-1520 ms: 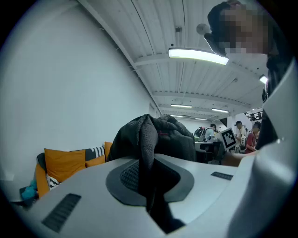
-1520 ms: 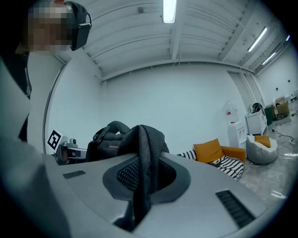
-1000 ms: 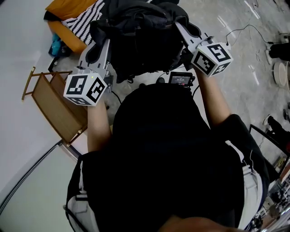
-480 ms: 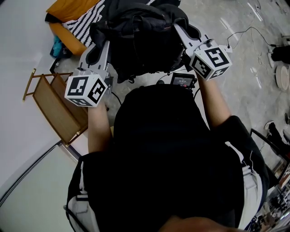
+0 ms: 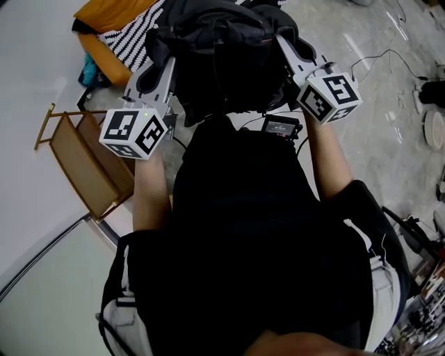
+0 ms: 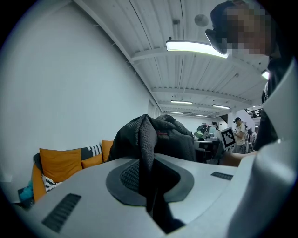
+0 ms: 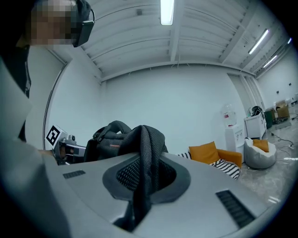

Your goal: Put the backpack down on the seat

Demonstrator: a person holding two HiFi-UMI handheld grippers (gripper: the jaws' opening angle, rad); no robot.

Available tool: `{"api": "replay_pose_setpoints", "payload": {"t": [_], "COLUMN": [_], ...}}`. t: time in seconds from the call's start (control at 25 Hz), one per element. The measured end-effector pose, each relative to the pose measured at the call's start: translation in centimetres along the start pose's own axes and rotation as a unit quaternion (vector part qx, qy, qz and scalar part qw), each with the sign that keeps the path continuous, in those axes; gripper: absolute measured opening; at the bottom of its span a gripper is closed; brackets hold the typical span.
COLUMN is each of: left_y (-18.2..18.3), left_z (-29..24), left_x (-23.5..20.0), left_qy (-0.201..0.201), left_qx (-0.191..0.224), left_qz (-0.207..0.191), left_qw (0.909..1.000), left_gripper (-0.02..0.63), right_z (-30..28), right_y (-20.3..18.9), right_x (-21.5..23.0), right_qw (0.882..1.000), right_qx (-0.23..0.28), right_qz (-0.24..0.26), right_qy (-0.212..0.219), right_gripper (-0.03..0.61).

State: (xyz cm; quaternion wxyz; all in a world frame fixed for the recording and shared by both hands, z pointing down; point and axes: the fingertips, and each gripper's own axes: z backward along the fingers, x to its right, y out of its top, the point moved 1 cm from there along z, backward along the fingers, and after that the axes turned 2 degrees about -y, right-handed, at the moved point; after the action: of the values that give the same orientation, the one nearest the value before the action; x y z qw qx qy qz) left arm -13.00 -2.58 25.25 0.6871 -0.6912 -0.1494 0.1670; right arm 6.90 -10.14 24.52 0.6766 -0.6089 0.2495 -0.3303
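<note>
- Left tongs (image 6: 150,186) and right tongs (image 7: 142,186) each clamp a mesh strap (image 6: 145,139) of the backpack (image 5: 222,66).
- Backpack hangs mid-air, short of the orange sofa (image 5: 108,15); setting it down on the seat remains.

One backpack (image 5: 222,49), two tongs (image 5: 162,64) (image 5: 284,46), one orange sofa (image 5: 106,15).

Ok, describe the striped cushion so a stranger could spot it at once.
Find the orange fabric sofa against the white wall. On it, among plain orange cushions, lies the black-and-white striped cushion. It is the only patterned thing there.
</note>
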Motion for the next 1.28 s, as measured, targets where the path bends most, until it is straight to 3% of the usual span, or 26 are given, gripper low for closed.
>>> {"api": "replay_pose_setpoints", "payload": {"t": [0.44, 0.8, 1.08, 1.28], "left_y": [-0.1, -0.2, 0.2, 1.1], "left_z": [0.0, 0.0, 0.5, 0.8], "left_x": [-0.1, -0.1, 0.3, 0.6], "left_qy": [-0.004, 0.022, 0.019, 0.006], "left_qx": [0.001, 0.010, 0.013, 0.016], "left_qz": [0.005, -0.013, -0.003, -0.016], "left_qw": [1.0000, 0.9996, 0.9997, 0.9997], "left_gripper": [0.034, 0.034, 0.034, 0.034], "right_z": [-0.2, -0.1, 0.0, 0.2], "right_y": [0.2, 0.5, 1.1, 1.9], "right_x": [0.0, -0.1, -0.5, -0.8], "right_qw": [1.000, 1.000, 0.999, 0.999], "right_qx": [-0.005, -0.002, -0.017, -0.013], "right_qz": [-0.017, 0.015, 0.035, 0.035], "right_qy": [0.005, -0.017, -0.012, -0.003], "right_gripper": [0.048, 0.048, 0.048, 0.047]}}
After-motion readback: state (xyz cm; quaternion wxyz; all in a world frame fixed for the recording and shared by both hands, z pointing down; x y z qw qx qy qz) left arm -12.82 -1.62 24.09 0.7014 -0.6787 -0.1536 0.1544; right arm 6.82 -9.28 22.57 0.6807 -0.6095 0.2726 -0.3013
